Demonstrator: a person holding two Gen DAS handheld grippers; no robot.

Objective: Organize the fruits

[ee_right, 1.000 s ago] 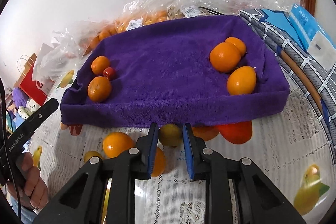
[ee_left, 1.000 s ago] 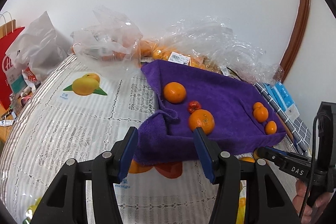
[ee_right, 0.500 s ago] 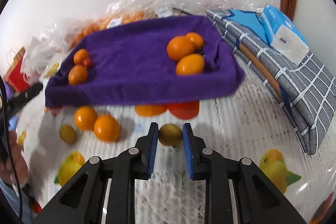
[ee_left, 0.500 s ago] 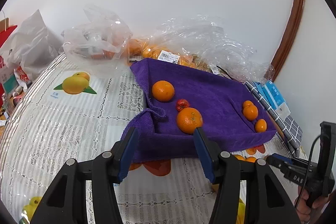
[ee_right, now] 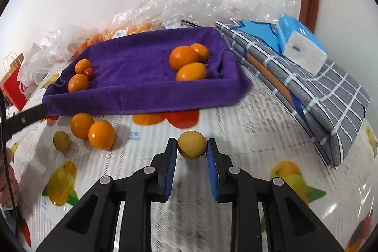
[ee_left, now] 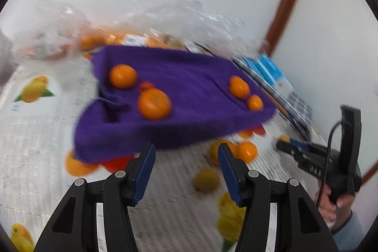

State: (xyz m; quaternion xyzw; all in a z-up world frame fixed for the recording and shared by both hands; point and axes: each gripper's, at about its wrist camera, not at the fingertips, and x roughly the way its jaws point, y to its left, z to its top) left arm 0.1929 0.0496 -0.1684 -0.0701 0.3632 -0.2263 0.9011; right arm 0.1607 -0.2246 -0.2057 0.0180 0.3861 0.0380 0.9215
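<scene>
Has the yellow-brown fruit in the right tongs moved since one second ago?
Yes. The yellow-brown fruit, gripped in the right tongs, was close to the purple tray's front edge; now it is farther out over the tablecloth.

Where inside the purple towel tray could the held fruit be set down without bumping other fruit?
The middle of the purple towel tray lies bare, between the left cluster and right cluster. Both ends are crowded.

Bright, motion-blurred left view; fisheye-warped edges
</scene>
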